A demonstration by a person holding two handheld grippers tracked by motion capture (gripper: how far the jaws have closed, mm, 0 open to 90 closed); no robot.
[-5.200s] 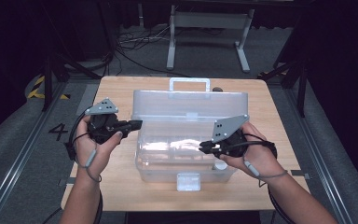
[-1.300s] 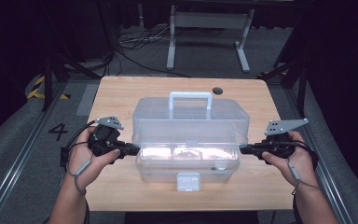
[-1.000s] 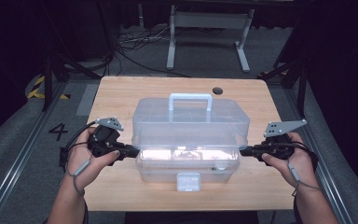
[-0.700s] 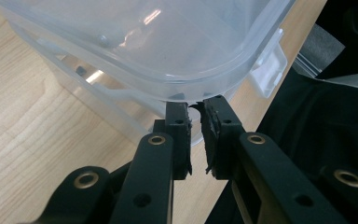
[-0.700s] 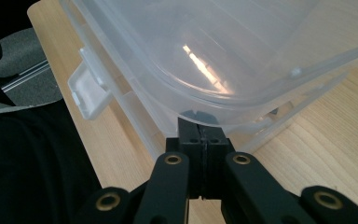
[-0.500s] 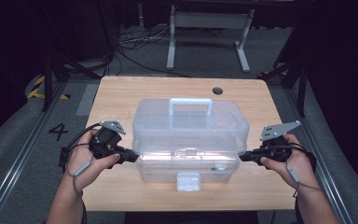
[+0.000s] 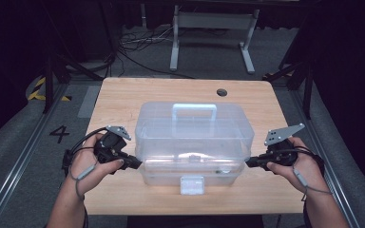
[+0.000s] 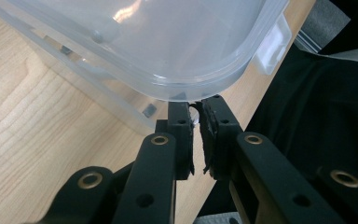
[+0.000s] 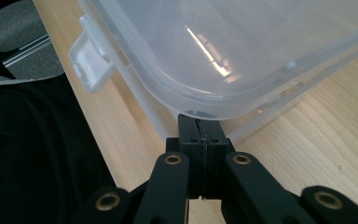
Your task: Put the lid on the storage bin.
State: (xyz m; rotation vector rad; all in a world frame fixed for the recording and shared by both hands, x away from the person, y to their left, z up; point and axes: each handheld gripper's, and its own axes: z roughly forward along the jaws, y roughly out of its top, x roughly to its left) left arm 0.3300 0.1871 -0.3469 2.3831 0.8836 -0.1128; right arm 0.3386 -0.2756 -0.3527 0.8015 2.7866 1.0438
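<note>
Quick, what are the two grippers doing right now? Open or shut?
Left gripper: nearly shut, tips under the lid edge of the clear plastic box, nothing clearly pinched.
Right gripper: shut, tips under the box's lid edge.

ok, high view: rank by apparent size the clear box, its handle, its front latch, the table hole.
1. clear box
2. handle
3. front latch
4. table hole, though it sits farther from the camera.

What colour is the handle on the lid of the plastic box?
The handle is white, slightly translucent; the high view shows it best.
</note>
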